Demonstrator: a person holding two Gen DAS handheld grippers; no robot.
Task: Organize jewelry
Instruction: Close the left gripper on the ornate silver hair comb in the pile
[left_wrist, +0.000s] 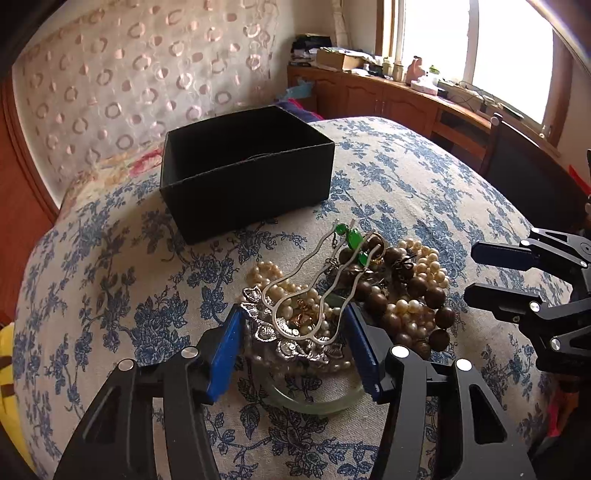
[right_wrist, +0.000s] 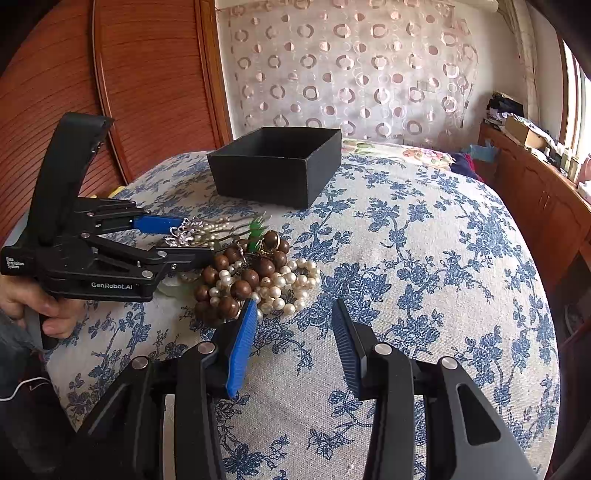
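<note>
**Left gripper straddling the silver hairpin**

Your left gripper (left_wrist: 293, 343), jaws spread and gripping nothing, brackets the silver hairpin (left_wrist: 295, 295) atop the jewelry pile (left_wrist: 369, 295); its long axis runs straight ahead toward the black box (left_wrist: 243, 177). Your right gripper (right_wrist: 293, 347), likewise spread and unloaded, hovers just right of the pile, farther from the pin.

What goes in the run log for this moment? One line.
left gripper: open, straddling hairpin | right gripper: open, beside pile | box: looks empty
</note>
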